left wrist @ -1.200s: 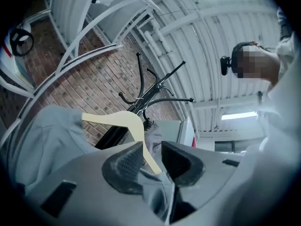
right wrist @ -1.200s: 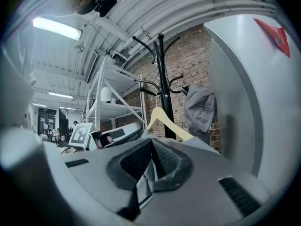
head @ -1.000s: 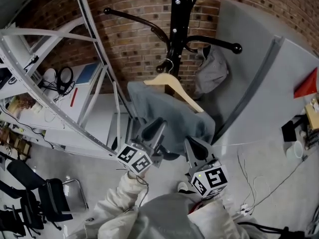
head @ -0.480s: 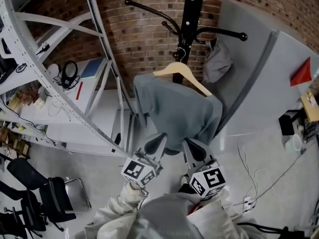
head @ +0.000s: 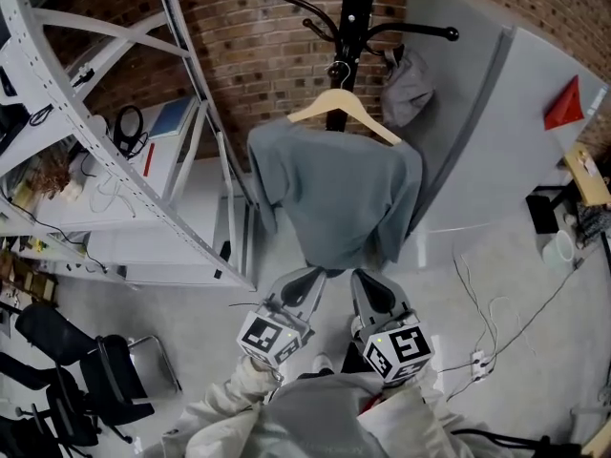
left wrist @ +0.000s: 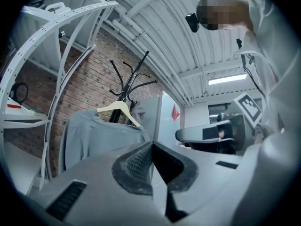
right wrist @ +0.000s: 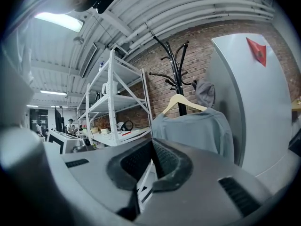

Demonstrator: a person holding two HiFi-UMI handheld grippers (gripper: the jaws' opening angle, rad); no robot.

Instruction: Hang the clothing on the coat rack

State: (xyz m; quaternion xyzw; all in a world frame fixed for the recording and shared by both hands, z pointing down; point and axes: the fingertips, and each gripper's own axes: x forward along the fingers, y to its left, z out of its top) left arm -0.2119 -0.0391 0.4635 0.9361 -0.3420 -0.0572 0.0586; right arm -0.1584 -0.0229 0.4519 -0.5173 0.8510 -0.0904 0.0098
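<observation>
Well, shirt [head: 339, 194] looks hung on the rack [head: 353, 8].
Left gripper [head: 310, 280], right gripper [head: 368, 282]: jaws pressed together, empty. Back straight off the rack, no snags.

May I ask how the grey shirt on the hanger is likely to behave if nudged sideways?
The grey shirt looks soft: it drapes in folds, so it would probably give rather than resist. The wooden hanger hangs by one hook on the coat rack, so the whole would likely swing.
</observation>
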